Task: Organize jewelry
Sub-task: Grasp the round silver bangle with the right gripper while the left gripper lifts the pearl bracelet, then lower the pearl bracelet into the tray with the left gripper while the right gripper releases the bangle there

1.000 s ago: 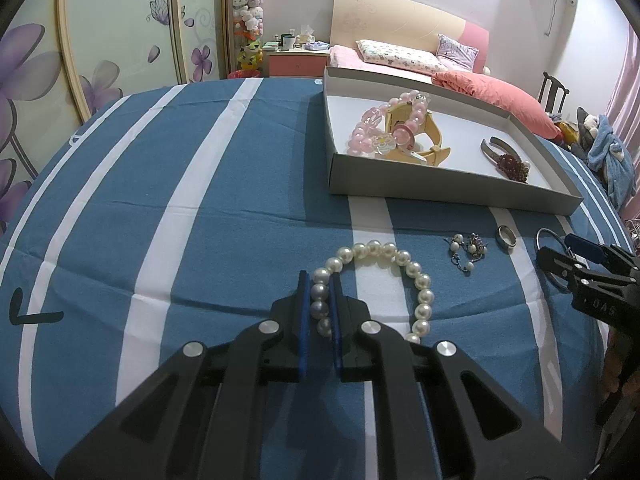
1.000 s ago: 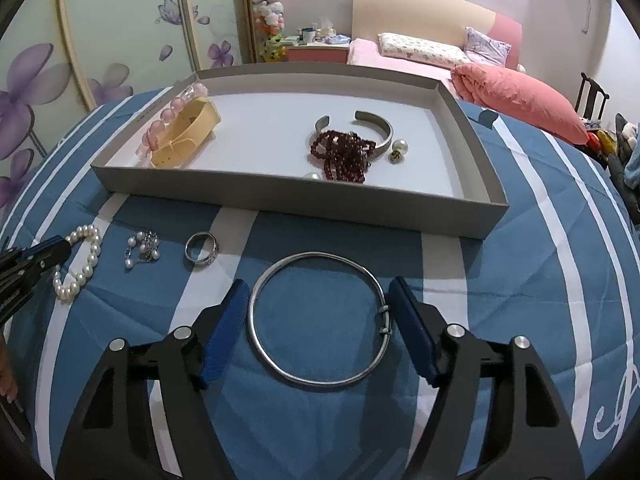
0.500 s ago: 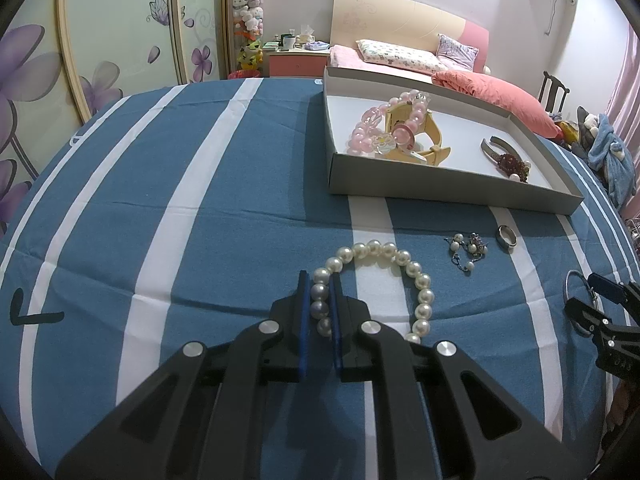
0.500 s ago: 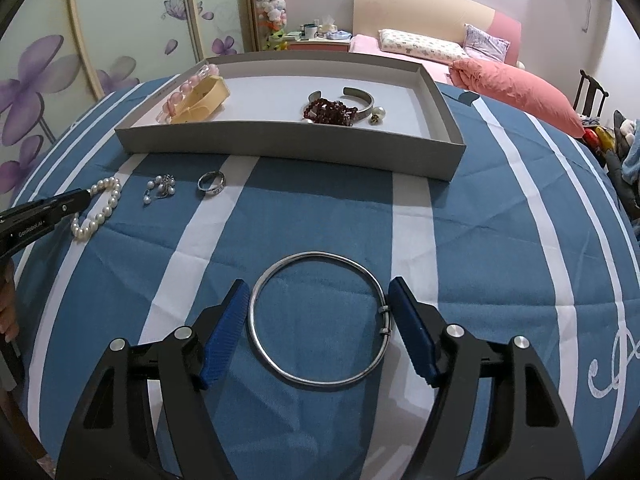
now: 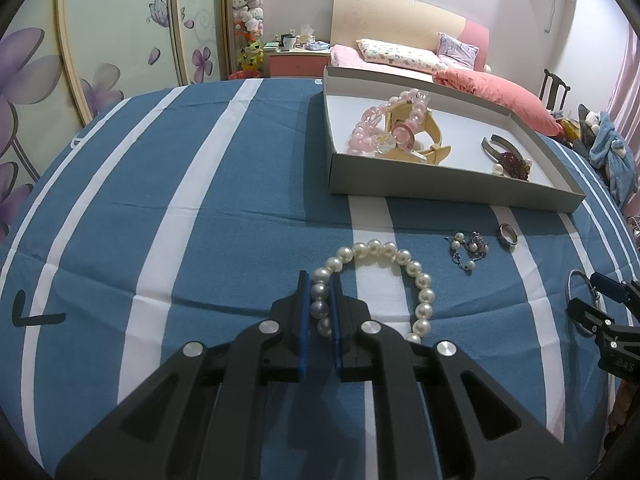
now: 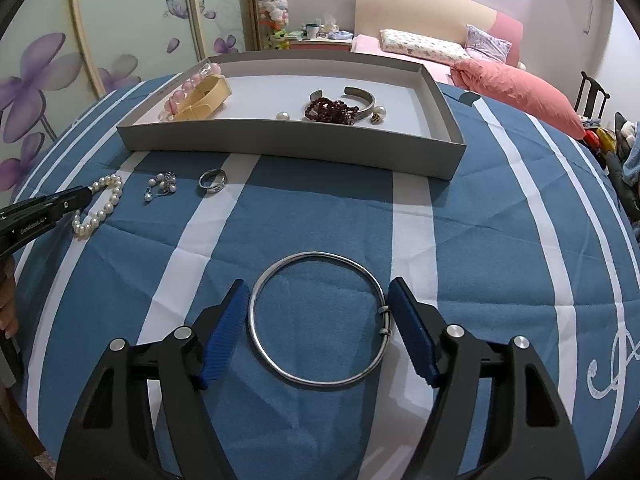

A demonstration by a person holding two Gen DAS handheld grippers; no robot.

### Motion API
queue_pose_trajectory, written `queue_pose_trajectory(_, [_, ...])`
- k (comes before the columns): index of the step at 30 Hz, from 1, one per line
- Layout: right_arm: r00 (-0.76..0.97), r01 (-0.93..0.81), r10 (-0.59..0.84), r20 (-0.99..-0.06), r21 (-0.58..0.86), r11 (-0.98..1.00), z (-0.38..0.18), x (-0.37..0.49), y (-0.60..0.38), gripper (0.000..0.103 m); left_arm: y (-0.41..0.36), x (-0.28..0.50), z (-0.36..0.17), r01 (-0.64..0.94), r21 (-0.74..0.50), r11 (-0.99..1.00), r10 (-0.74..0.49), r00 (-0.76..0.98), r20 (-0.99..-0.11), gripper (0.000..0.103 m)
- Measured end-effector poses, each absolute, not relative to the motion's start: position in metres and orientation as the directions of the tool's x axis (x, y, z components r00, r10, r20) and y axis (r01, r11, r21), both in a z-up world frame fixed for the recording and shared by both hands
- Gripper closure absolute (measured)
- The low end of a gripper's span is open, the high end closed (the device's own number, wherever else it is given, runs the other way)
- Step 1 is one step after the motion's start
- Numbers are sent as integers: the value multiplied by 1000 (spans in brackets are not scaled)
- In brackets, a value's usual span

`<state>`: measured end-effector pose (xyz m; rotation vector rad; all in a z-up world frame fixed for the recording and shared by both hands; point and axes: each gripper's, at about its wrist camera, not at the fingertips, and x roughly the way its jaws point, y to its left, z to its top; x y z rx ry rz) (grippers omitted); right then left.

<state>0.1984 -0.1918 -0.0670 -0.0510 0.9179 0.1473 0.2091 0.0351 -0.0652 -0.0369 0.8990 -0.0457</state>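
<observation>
The left gripper [image 5: 320,312] is pinched tight on one side of the pearl bracelet [image 5: 400,264], w/ the rest of the loop still lying on the striped cloth in front of the grey tray [image 6: 292,144], probably so it can be lifted into that tray. The right gripper [image 6: 320,320] stands spread around the silver bangle [image 6: 318,320], its right pad touching the clasp and its left pad just off the rim (not gripping yet, I'd say). The bangle lies flat, well in front of the tray, while the ring [image 6: 213,180] & the small pearl charm [image 6: 160,186] wait nearer its front wall.
</observation>
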Motion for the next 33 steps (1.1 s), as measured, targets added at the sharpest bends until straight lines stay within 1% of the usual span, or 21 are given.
queue_pose_trajectory(5, [630,-144,112,-769,26,989,-64,189,-194,32,36,205,-64,40,-89,995,-94,631,-770,93])
queue_pose_trajectory(10, [680,-137,127,-722,46,990,-51,182,-197,32,27,191,-54,74,-107,991,-129,673,-728,93])
queue_pose_trajectory(16, [731,-133,143,-667,66,989,-40,176,-196,32,18,174,-33,121,-124,985,-173,731,-660,93])
queue_pose_trajectory(22, [766,-122,157,-623,100,988,-33,172,-199,32,8,157,-11,171,-112,979,-204,789,-580,93])
queue_pose_trajectory(33, [796,-106,162,-584,130,986,-28,168,-205,32,-1,149,7,169,-72,983,-181,828,-530,93])
